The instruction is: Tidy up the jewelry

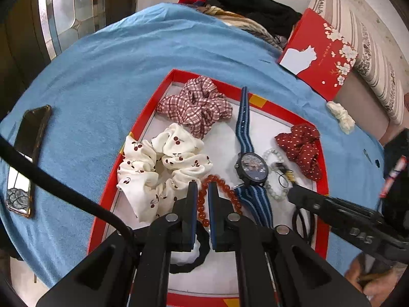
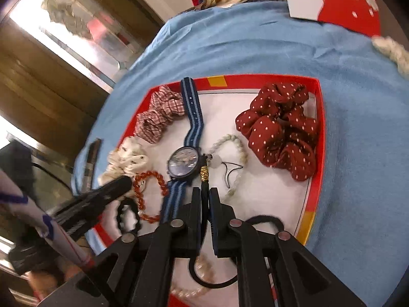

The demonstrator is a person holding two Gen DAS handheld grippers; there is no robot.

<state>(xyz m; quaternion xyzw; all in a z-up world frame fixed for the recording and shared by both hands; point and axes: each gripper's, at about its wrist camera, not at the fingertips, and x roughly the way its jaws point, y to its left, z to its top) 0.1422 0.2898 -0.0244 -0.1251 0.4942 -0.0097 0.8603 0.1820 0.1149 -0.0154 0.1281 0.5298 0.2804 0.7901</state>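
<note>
Two nearly closed jaws: left gripper (image 1: 202,188) over the amber bracelet (image 1: 217,199), right gripper (image 2: 203,194) pinching a black tassel (image 2: 204,192).

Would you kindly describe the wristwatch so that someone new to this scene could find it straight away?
Look at the red-rimmed tray on the blue cloth. Near its middle, between the cherry-print scrunchie and the red dotted scrunchie, lies the wristwatch. It alone has a round dark dial and a blue striped strap, which runs out over the tray's far rim.

Jewelry-filled red tray (image 1: 143,120) on blue cloth (image 1: 107,76)
</note>
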